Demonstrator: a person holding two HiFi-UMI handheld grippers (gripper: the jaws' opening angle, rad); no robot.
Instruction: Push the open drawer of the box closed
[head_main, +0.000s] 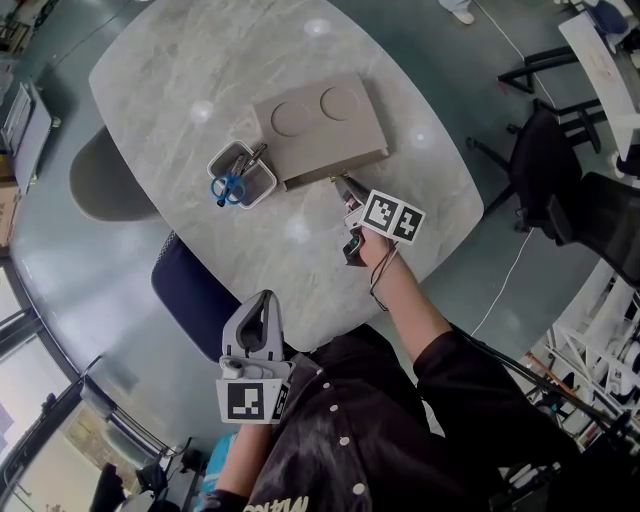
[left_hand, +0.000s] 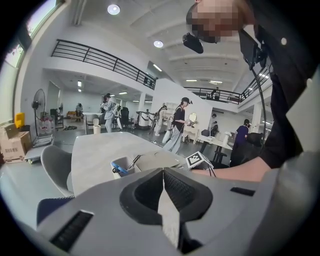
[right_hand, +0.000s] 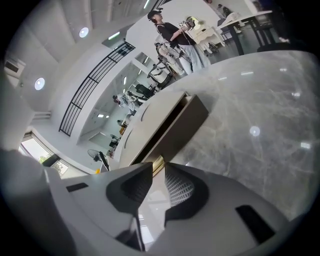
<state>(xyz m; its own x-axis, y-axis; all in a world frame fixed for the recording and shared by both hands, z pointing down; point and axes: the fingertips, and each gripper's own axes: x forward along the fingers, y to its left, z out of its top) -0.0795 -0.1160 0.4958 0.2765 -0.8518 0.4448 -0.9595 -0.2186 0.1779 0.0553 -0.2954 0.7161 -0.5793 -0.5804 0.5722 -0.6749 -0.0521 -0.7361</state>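
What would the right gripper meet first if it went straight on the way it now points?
The front of the drawer, at its brass-coloured handle, which sits right ahead of the slightly parted tips of the right gripper. Whether the tips already touch it is unclear.

No readable txt/labels; white print on dark shirt (head_main: 285, 500) cut off, can't read

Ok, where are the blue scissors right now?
In the head view, the blue scissors stand in the small grey bin on the table, just left of the box.
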